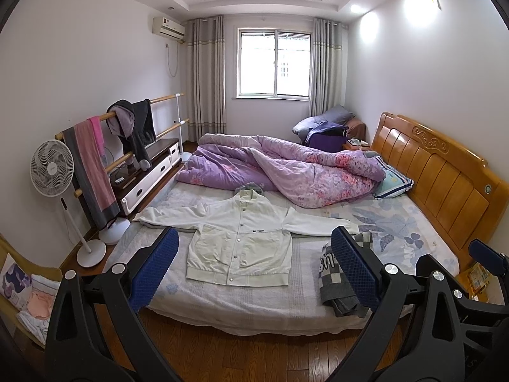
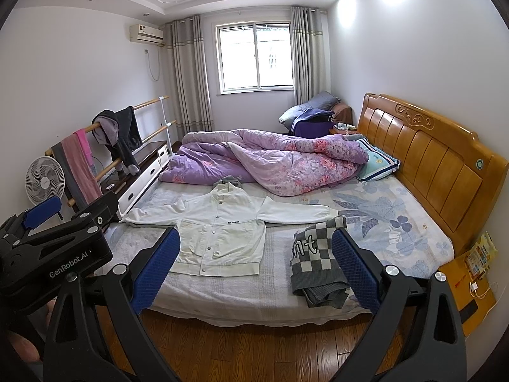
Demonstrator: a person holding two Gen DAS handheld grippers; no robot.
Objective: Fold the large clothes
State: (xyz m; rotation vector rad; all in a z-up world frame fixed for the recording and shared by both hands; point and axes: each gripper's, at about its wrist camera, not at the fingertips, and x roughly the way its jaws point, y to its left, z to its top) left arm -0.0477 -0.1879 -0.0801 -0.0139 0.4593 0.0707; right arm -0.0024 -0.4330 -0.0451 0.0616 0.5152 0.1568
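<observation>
A white jacket (image 1: pixel 240 242) lies spread flat on the bed (image 1: pixel 222 305), a folded checkered sweater (image 2: pixel 318 267) beside it. Both the left gripper (image 1: pixel 254 267) and right gripper (image 2: pixel 256 267) hang back with fingers spread, holding nothing.

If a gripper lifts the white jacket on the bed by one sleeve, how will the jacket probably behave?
The white jacket lies flat with its sleeves spread, so it is probably floppy: the body would likely hang and drag. It looks thin, so likely light for its size. Its front appears snapped shut, so the panels should stay together. Both the left gripper and the right gripper are open, away from it.
</observation>
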